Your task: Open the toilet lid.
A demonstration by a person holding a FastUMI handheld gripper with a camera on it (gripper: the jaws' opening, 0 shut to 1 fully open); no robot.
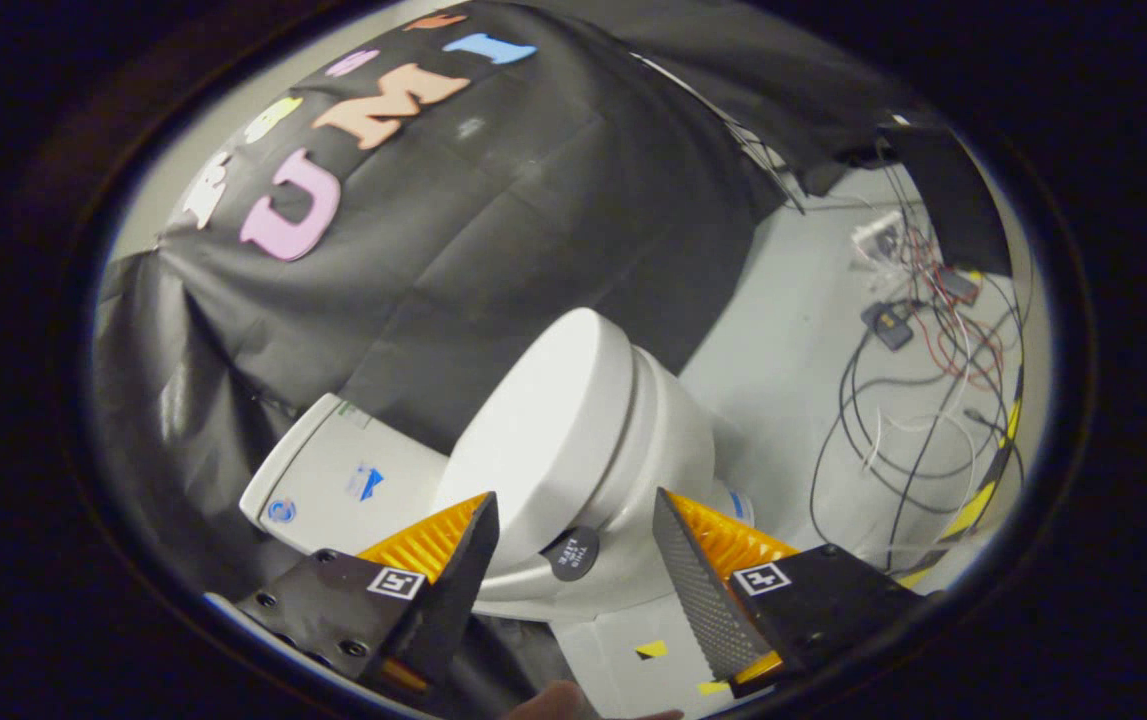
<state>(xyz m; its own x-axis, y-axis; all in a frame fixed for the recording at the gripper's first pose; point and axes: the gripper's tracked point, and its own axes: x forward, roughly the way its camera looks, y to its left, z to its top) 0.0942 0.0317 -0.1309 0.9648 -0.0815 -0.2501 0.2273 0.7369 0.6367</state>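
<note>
The toilet lid point(543, 420) lies closed on the white toilet point(633, 450), just ahead of the gripper point(573, 520) and against the black cloth wall. The jaws stand wide apart, touching nothing. Loose cables point(913, 400) sprawl over the floor point(783, 330) beyond.

White toilet lid point(543, 420) closed flat on bowl, just beyond spread fingers point(678, 530).

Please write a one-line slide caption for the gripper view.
Open gripper hovers before the closed toilet lid, fingers apart and touching nothing, tank beside, loose cables on the floor beyond.
</note>
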